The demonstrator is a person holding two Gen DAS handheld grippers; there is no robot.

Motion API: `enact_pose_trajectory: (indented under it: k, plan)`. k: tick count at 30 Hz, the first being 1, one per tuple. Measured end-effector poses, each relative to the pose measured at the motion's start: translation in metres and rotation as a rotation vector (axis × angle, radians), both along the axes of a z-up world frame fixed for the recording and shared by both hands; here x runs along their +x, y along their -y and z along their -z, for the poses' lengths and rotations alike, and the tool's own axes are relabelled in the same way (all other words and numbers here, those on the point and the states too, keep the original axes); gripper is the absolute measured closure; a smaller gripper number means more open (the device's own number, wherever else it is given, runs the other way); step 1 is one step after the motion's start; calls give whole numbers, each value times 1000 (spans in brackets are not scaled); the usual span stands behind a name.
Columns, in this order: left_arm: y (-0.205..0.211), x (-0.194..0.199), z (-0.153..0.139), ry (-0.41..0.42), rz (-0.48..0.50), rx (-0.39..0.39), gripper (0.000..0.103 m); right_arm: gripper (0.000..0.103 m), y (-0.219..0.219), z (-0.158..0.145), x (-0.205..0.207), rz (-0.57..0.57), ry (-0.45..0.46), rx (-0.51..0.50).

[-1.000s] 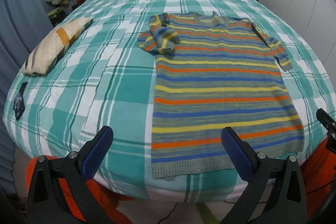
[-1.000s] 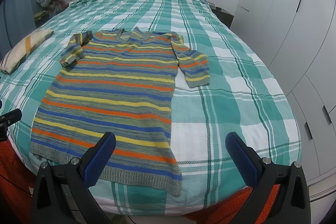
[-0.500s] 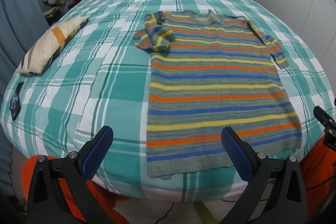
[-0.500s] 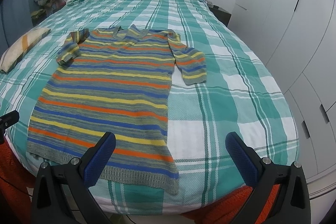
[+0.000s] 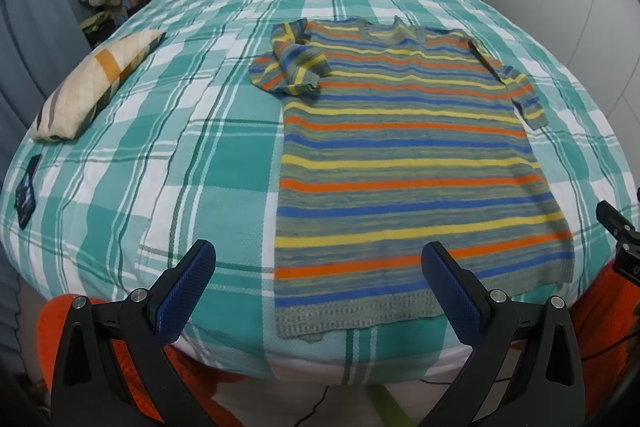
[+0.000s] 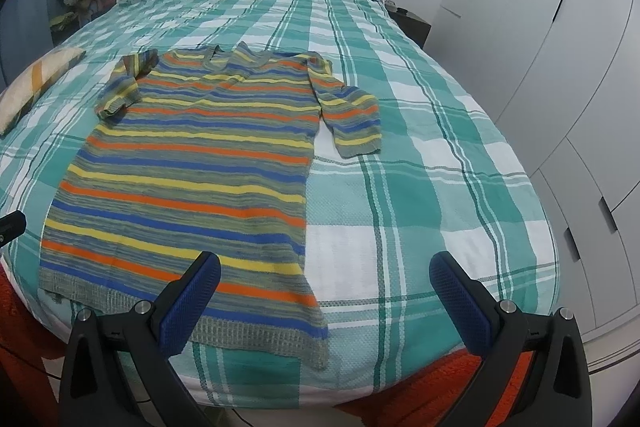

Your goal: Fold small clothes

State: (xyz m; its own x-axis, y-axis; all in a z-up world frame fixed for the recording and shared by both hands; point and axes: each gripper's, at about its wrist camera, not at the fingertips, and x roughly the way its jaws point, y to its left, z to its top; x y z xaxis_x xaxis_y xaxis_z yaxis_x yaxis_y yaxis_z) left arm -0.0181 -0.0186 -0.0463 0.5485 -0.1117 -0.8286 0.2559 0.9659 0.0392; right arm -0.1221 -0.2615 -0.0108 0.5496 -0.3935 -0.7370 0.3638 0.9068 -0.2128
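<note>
The striped sweater (image 5: 404, 163) lies flat, front up, on the near part of the bed (image 5: 168, 163), filling the centre right of the left wrist view and the centre left of the right wrist view. Its hem runs along the bed's near edge at the bottom of both frames. One sleeve (image 5: 290, 65) is bunched and doubled over the shoulder, at upper centre of the left view; the other sleeve (image 6: 352, 117) lies spread out beside the body, at centre of the right view.

Both tools hang above the near edge, touching nothing. The left gripper (image 5: 318, 291) has its fingers wide apart, and so does the right gripper (image 6: 324, 301); neither holds any cloth.

Folding seems not yet begun. To do it well, I judge the crumpled sleeve should first be pulled out flat, so that no lump is shut inside. Then each tool should pinch one layer only, at a corner or cuff, and carry it across low and evenly, keeping the edges parallel. The knit looks soft and may stretch or drag the bedcover.

A striped pillow (image 5: 96, 83) rests at the left of the left view, well apart.
</note>
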Motion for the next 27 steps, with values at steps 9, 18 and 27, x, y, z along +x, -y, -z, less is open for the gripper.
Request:
enact_pose_trajectory:
  k: [9, 18, 27]
  plan:
    - [-1, 0, 2, -2, 0, 0, 0, 0, 1, 3, 1, 7, -7, -1]
    - [-5, 0, 6, 1, -8, 6, 0, 0, 2, 6, 0, 15, -17, -12]
    - [-7, 2, 9, -6, -21, 19, 0, 0, 1, 9, 1, 18, -29, -18]
